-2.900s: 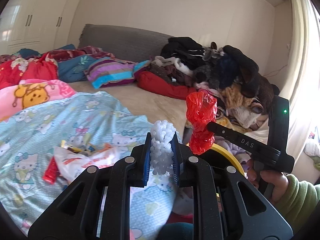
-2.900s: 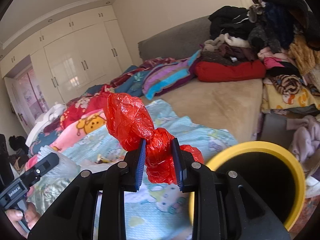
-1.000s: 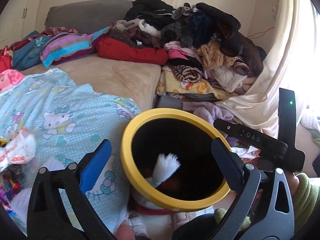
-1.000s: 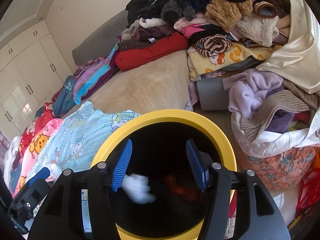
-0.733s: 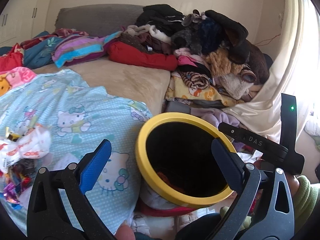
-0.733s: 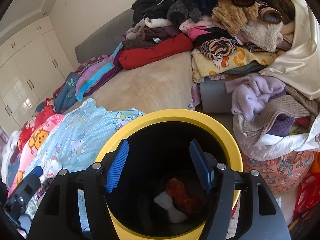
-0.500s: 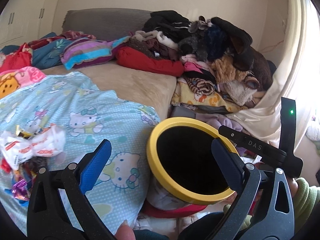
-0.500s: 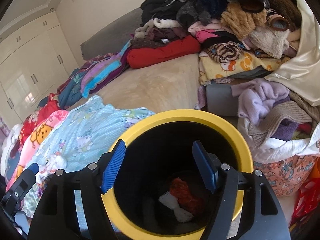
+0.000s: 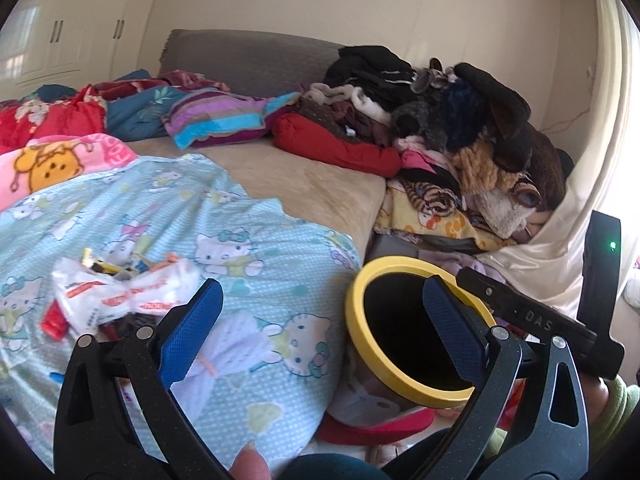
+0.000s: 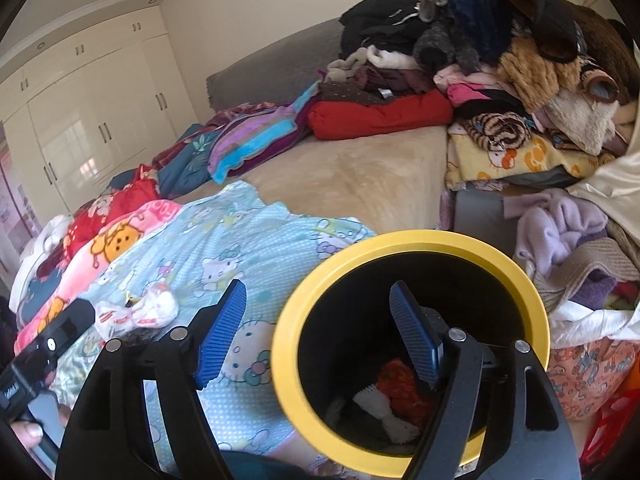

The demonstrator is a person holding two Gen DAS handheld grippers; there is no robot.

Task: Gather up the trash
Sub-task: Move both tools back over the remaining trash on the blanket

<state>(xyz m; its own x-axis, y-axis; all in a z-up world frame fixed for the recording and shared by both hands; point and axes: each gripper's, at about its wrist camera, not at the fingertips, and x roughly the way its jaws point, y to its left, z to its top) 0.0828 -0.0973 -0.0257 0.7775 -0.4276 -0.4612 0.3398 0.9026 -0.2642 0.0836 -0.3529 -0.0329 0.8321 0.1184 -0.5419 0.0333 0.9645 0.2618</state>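
A yellow-rimmed black bin [image 10: 532,296] stands beside the bed; it also shows in the left wrist view [image 9: 356,312]. Inside it lie a crumpled red bag [image 10: 400,390] and a white foam net [image 10: 384,412]. My right gripper [image 10: 316,336] is open and empty at the bin's left rim. My left gripper [image 9: 320,328] is open and empty over the bed edge, left of the bin. A white printed wrapper [image 9: 120,294] with small colourful scraps lies on the Hello Kitty sheet [image 9: 248,248]; it also shows in the right wrist view [image 10: 140,312].
A tall heap of clothes [image 9: 460,120] is piled at the back right. Folded blankets [image 9: 216,120] lie by the grey headboard. A basket of laundry [image 10: 580,280] stands right of the bin. White wardrobes [image 10: 80,120] line the far wall.
Both grippers opened and dropped the red bag and white foam net into the bin. Both views have since swung left, toward the bed and the wrapper.
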